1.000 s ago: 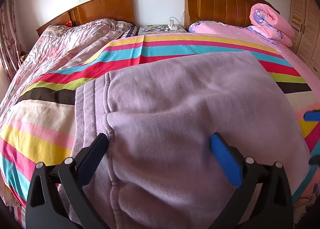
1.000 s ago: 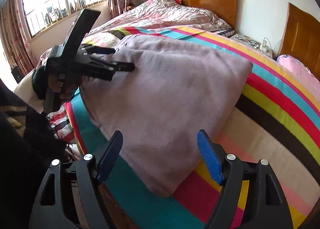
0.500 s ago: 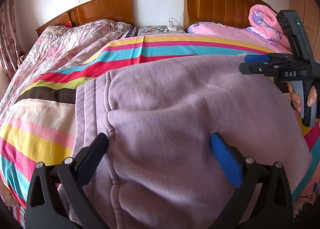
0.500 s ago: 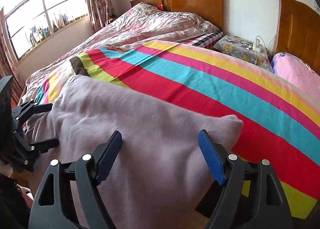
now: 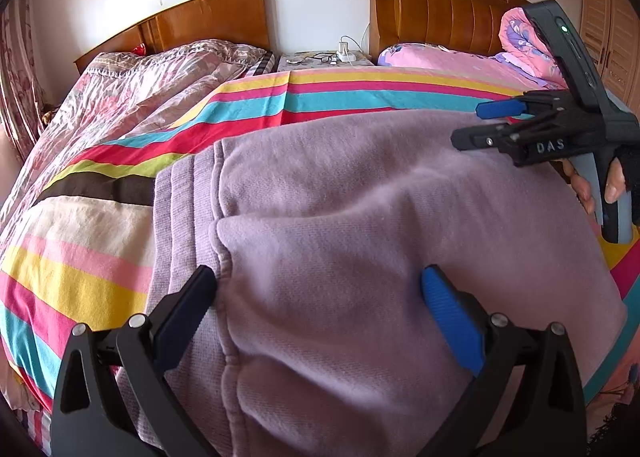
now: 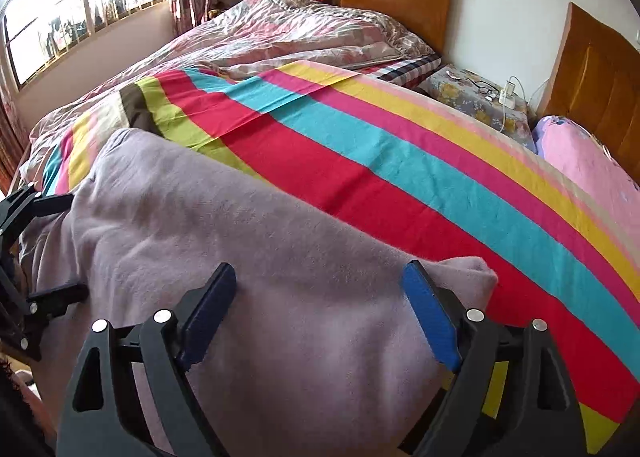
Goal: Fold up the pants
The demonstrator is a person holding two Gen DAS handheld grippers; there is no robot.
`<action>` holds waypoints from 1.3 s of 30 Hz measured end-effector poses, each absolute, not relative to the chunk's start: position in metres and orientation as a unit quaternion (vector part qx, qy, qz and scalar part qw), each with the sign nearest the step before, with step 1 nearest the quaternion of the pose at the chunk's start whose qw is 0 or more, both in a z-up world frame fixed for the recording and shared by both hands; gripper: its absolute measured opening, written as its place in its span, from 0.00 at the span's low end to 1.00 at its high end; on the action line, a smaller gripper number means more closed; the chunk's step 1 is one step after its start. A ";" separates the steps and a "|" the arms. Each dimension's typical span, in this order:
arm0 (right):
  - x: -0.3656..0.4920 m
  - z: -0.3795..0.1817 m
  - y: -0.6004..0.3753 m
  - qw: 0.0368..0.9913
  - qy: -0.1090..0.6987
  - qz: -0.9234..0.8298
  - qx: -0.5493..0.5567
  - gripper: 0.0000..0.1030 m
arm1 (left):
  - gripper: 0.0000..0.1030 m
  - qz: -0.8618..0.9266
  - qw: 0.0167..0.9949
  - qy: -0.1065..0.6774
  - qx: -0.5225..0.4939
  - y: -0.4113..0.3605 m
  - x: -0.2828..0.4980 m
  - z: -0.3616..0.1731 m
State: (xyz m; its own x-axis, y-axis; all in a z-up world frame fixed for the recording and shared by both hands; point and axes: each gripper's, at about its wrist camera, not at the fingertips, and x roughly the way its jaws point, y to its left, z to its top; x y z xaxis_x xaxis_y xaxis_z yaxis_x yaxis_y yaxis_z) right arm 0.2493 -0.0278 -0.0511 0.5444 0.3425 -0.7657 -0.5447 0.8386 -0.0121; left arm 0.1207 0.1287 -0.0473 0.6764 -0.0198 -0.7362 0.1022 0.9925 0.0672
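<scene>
1. Lilac pants (image 5: 360,225) lie flat on striped bedsheet (image 6: 360,161).
2. L gripper (image 5: 320,297) spread wide over waistband end, gripping nothing.
3. R gripper (image 6: 320,297) over far end, jaws opening, pads off cloth.

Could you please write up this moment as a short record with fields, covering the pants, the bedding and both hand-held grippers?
garment: lilac pants, lying on the striped sheet, waistband toward the left in the left wrist view
left hand-held gripper: jaws open, over the waistband end, nothing gripped
right hand-held gripper: jaws opening, over the opposite end of the pants, fabric below them, not pinched
background: two wooden headboards, nightstand between them
fold status: not yet folded over
</scene>
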 end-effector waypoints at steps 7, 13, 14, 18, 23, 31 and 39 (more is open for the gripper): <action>0.228 -0.007 0.036 0.854 0.366 0.350 -0.122 0.81 | 0.99 -0.028 0.919 0.391 0.043 0.137 0.092 -0.046; 0.217 -0.041 0.132 0.794 0.397 0.397 -0.233 0.81 | 0.99 -0.023 0.919 0.392 0.049 0.142 0.076 -0.045; 0.223 -0.047 0.137 0.794 0.405 0.394 -0.224 0.87 | 0.99 -0.024 0.918 0.393 0.049 0.143 0.074 -0.046; 0.232 -0.027 0.123 0.835 0.390 0.355 -0.156 0.87 | 0.99 -0.027 0.919 0.390 0.050 0.147 0.063 -0.045; 0.184 0.005 0.074 0.859 0.363 0.344 -0.108 0.88 | 0.99 -0.019 0.922 0.382 0.061 0.144 0.051 -0.041; 0.073 -0.040 0.009 0.867 0.377 0.270 -0.184 0.88 | 0.99 -0.016 0.930 0.367 0.034 0.142 0.030 -0.028; 0.007 -0.043 -0.061 0.898 0.374 0.197 -0.123 0.88 | 0.99 -0.033 0.947 0.318 0.025 0.119 -0.004 0.007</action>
State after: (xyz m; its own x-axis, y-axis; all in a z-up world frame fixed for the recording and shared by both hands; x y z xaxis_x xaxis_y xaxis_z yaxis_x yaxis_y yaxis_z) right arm 0.0066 -0.0613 -0.0432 0.6430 0.2624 -0.7195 -0.4464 0.8918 -0.0737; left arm -0.0042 0.1194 0.0074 0.7956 -0.0459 -0.6040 0.0783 0.9965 0.0274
